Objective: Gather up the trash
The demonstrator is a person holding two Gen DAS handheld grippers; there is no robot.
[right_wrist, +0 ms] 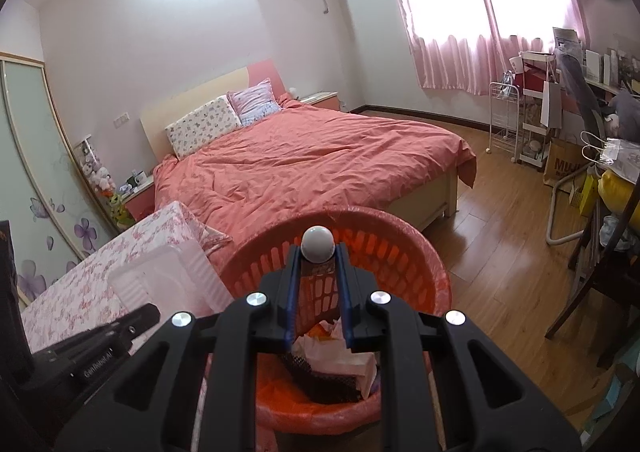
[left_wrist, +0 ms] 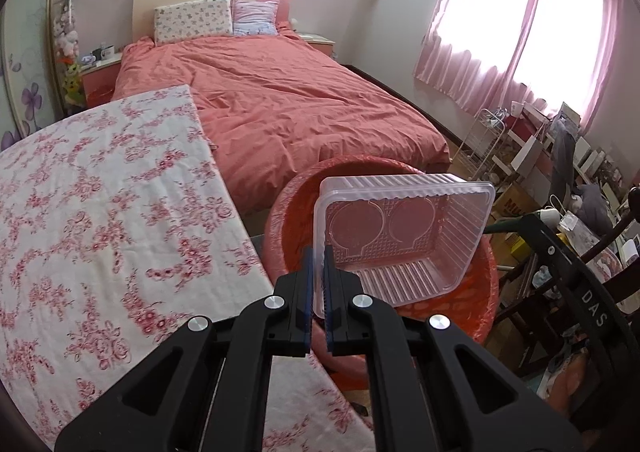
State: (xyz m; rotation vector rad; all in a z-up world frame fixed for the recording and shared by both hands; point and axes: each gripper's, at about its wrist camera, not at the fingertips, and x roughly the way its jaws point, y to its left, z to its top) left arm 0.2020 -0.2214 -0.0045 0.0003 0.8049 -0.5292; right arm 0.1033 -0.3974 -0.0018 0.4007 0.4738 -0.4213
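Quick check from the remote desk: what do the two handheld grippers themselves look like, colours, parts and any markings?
Both the left gripper and the right gripper are matte black linkage frames with round silver pivot bolts and blue ridged pads on the fingers. White lettering marks each body, seen from the other wrist's view. No cables, sleeves or hands are in view.

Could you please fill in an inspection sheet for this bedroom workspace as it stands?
Surface: table under a floral cloth; no loose items seen on the visible part.
Job's things: clear plastic tray held over the red basket; small white ball also above it; crumpled paper lies inside.
Clutter: bags, boxes and a wire rack along the window wall.
Grippers: left tongs shut on the tray's rim; right tongs shut on the ball.
Cables: nothing seen.
Surroundings: bed with a red quilt, pink curtains, wooden floor.
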